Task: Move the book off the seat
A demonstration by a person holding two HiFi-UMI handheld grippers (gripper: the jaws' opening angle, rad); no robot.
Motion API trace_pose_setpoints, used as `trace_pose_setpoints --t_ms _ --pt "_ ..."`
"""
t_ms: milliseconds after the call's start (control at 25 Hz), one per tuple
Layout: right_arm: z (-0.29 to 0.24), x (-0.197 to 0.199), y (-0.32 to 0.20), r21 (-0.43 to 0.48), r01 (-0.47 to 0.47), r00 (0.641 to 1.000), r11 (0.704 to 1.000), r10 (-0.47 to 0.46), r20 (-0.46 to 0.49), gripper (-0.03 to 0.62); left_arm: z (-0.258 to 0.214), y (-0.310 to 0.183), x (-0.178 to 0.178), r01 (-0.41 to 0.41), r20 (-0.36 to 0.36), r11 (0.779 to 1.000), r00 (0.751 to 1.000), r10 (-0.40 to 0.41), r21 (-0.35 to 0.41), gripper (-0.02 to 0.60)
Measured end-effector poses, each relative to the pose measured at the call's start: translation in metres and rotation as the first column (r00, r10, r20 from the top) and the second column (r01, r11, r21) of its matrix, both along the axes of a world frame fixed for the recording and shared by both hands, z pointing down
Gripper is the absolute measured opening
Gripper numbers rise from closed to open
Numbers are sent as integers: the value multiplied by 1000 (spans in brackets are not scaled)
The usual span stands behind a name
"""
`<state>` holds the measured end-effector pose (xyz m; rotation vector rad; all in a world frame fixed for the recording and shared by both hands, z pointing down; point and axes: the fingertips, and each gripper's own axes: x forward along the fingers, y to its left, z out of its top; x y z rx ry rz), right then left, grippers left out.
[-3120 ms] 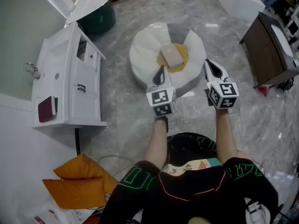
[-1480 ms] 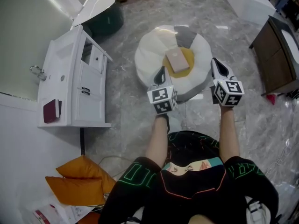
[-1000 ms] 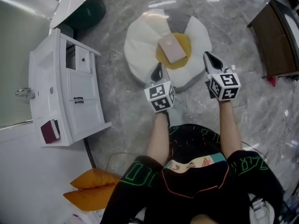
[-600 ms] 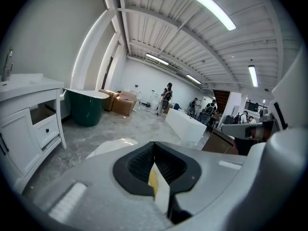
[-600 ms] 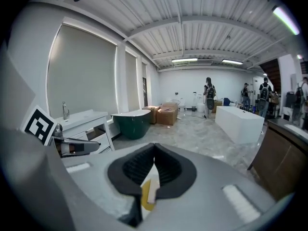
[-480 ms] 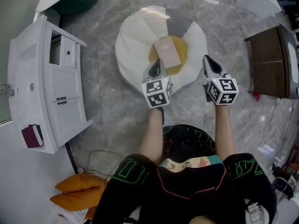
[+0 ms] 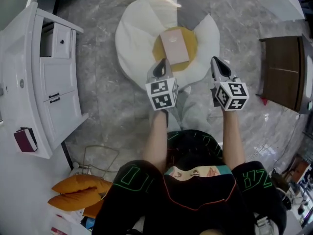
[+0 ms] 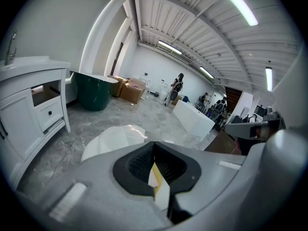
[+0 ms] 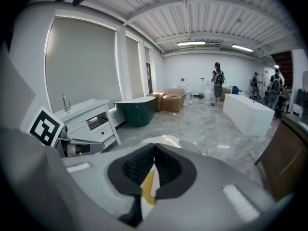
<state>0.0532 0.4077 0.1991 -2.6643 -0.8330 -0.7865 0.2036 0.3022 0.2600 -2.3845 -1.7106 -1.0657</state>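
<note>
The white cabinet (image 7: pixel 44 77) stands well off to the left of your left gripper (image 7: pixel 161 66), out of the way. The round cushioned seat (image 7: pixel 139 38) lies on the floor just ahead of both tools, its near rim close under the left gripper's tips. The book (image 7: pixel 174 46) rests flat on the seat's yellow middle, ahead of the left gripper and a little to its right, and ahead and to the left of your right gripper (image 7: pixel 218 65).

Both tools are clenched with nothing in them: in each gripper view the jaws meet at the tip, and only seat fabric shows through the gap behind them.

The book looks thin, stiff and fairly light, with a smooth pinkish cover that may slip. The seat under it looks soft, so pressing down would probably sink the book rather than pin it. You'll need to spread the jaws first. The near short edge, facing you, seems the best hold: one jaw over the cover, one worked beneath.
</note>
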Motion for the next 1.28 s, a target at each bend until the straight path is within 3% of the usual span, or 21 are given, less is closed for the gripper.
trace_pose_setpoints --t_ms 360,680,1280 --pt "104 14 21 141 84 995 986 -91 45 3 80 12 -8 23 3 991 1000 -24 132 11" --pt "199 19 38 214 168 981 962 -185 62 3 170 52 -42 -65 -12 977 998 69 203 11" --pt "349 0 76 322 183 963 929 -235 131 3 315 74 -57 -104 26 947 995 101 303 12"
